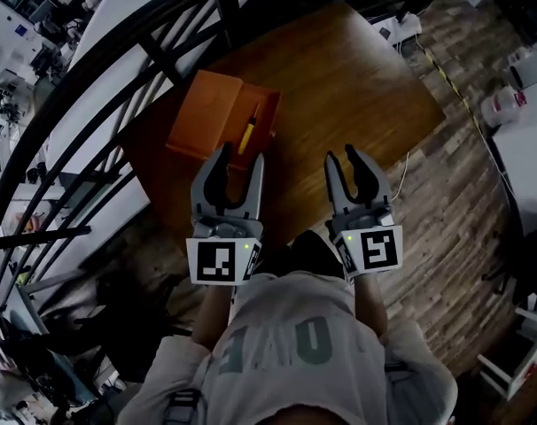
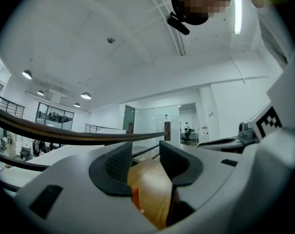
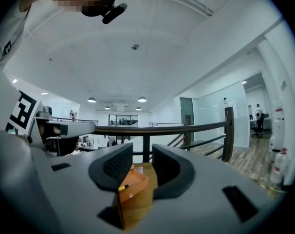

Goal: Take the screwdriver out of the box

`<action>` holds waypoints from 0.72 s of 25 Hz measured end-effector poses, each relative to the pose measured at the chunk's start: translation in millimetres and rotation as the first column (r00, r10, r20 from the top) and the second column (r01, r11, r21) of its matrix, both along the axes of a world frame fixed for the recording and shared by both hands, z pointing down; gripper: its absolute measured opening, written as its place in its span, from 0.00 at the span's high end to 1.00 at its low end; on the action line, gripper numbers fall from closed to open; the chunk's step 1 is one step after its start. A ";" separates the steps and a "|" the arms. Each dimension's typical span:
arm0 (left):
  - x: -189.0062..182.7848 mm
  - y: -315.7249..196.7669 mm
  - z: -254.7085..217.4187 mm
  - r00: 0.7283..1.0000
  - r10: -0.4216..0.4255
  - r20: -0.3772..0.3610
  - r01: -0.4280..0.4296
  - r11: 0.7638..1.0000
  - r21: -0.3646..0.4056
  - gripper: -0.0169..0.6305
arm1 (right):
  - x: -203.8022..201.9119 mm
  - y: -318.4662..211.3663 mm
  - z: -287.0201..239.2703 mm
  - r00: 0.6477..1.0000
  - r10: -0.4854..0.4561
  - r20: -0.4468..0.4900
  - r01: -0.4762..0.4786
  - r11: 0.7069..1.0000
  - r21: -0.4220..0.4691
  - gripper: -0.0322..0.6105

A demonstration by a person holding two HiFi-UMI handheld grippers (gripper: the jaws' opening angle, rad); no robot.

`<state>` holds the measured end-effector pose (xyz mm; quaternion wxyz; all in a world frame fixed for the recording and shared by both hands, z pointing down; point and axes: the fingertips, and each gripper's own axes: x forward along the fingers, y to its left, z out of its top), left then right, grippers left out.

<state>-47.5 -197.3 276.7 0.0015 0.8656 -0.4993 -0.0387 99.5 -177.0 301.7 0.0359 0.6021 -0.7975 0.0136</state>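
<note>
While both grippers point level across the wooden table (image 1: 357,87), the screwdriver (image 1: 248,135) lies inside the open orange box (image 1: 214,113), which sits left of centre in the upper half of the head view. The tool rests along the box's right-hand side, its yellow handle toward the person and its thin dark shaft pointing away. The left gripper (image 1: 239,159) is at lower centre-left, its tips just below the box's near edge, its fingers spread with only tabletop and a sliver of orange box between them in its own view. The right gripper (image 1: 344,156) is beside it at lower centre-right, over bare wood well clear of the box; its fingers are also spread and pinch nothing, and its own view frames the box and the yellow handle end in the gap, farther off. A dark curved railing (image 1: 118,69) sweeps across the upper left behind the table.
</note>
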 end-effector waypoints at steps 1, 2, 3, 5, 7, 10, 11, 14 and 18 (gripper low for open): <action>0.4 -3.3 1.4 1.000 0.000 0.008 0.000 1.000 -0.005 0.71 | 0.5 -3.5 -1.1 1.000 -0.005 0.003 0.005 1.000 0.008 0.75; 0.6 -5.4 3.1 1.000 -0.001 0.013 0.002 1.000 -0.014 0.71 | 0.3 -5.1 -2.4 1.000 -0.012 0.005 0.012 1.000 0.016 0.75; 1.3 -6.5 4.9 1.000 -0.004 0.014 0.004 1.000 -0.026 0.71 | 0.5 -5.5 -3.7 1.000 -0.020 0.004 0.019 1.000 0.022 0.75; 5.9 -7.3 7.8 1.000 -0.012 0.011 0.012 0.999 -0.048 0.71 | 3.4 -5.8 -6.2 0.999 -0.032 0.005 0.032 0.999 0.028 0.75; 14.7 -8.3 9.8 0.999 -0.021 0.023 0.023 0.998 -0.059 0.71 | 7.7 -7.9 -10.4 0.998 -0.055 0.012 0.055 0.998 0.037 0.75; 25.1 -8.2 11.7 0.998 -0.049 0.043 0.051 0.996 -0.067 0.71 | 7.2 -10.9 -18.5 0.993 -0.120 0.014 0.119 0.992 0.051 0.75; 27.5 -8.1 12.1 0.997 -0.058 0.045 0.061 0.996 -0.070 0.71 | 5.7 -11.4 -21.3 0.990 -0.143 0.014 0.142 0.988 0.057 0.75; 35.3 -9.6 10.1 0.996 -0.079 0.048 0.083 0.994 -0.069 0.71 | 3.2 -14.8 -25.4 0.982 -0.187 0.015 0.185 0.980 0.066 0.75; 38.1 -13.5 7.5 0.994 -0.094 0.064 0.097 0.994 -0.057 0.71 | 2.9 -20.5 -23.2 0.978 -0.205 0.030 0.203 0.977 0.063 0.75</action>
